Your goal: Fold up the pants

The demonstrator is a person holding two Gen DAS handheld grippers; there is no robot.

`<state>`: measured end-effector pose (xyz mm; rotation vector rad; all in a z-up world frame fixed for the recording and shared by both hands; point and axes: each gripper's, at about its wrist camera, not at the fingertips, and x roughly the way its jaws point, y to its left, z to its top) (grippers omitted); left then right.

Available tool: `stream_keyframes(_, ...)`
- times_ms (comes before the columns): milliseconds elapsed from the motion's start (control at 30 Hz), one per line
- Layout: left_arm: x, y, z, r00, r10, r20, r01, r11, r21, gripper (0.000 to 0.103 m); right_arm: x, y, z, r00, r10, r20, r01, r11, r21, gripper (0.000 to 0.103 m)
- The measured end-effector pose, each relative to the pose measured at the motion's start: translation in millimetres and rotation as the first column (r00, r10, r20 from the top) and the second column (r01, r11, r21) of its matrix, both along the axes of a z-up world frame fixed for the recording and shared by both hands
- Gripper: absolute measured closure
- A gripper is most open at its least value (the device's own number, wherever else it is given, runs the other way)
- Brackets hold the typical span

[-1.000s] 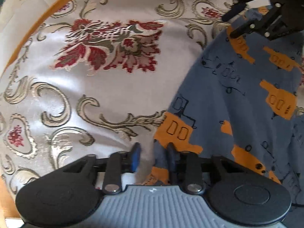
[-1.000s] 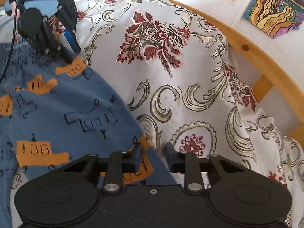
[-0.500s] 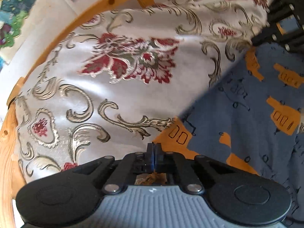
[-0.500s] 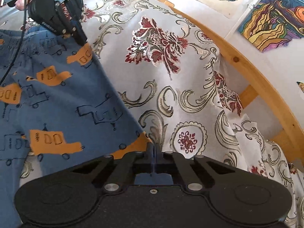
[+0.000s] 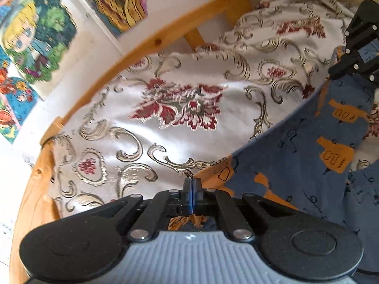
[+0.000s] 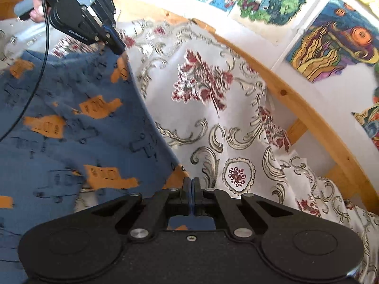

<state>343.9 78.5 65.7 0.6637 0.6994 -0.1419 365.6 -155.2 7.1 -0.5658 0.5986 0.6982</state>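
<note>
The blue pants (image 5: 296, 165) hang stretched above the floral bedspread (image 5: 177, 123), each corner pinched between the closed fingers of the left gripper (image 5: 192, 189) and right gripper (image 6: 191, 189). Beyond the bedspread run a wooden rail (image 6: 296, 104) and wall pictures (image 6: 331, 40).

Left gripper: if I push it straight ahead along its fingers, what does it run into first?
The left gripper, shut on the pants edge, points over the floral bedspread. That cloth looks like the first contact, with the wooden bed rail beyond it. Depth is unclear through the fisheye.
</note>
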Motion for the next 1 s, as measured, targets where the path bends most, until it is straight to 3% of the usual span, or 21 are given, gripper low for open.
stream_keyframes(233,-70,-1,10,0.994,-0.056,0.098,0.058,0.998,-0.023,0.102,-79,-3,30,1.0,0.017,-0.001,-0.017,0.999,0.032,0.103)
stream_keyframes(433,-132,0,-11,0.992,-0.092,0.083,0.093,0.996,-0.012,0.102,-155,8,42,0.999,0.026,-0.043,-0.024,0.999,0.033,0.103)
stream_keyframes(667,-186,-5,-44,0.992,-0.121,0.023,0.12,0.991,0.057,0.102,-222,35,22,0.994,0.05,-0.098,-0.051,0.999,-0.005,0.103)
stream_keyframes(900,-209,-6,-80,0.993,-0.117,-0.002,0.115,0.982,0.152,0.099,-245,60,-3,0.998,0.034,-0.047,-0.036,0.998,-0.044,0.103)
stream_keyframes(933,-210,-7,-82,0.993,-0.118,0.002,0.116,0.98,0.162,0.095,-245,61,-4,0.999,0.03,-0.038,-0.032,0.998,-0.047,0.1)
stream_keyframes(1000,-212,-11,-85,0.992,-0.124,0.009,0.121,0.977,0.174,0.088,-246,62,-6,1.0,0.024,-0.015,-0.025,0.998,-0.054,0.084)
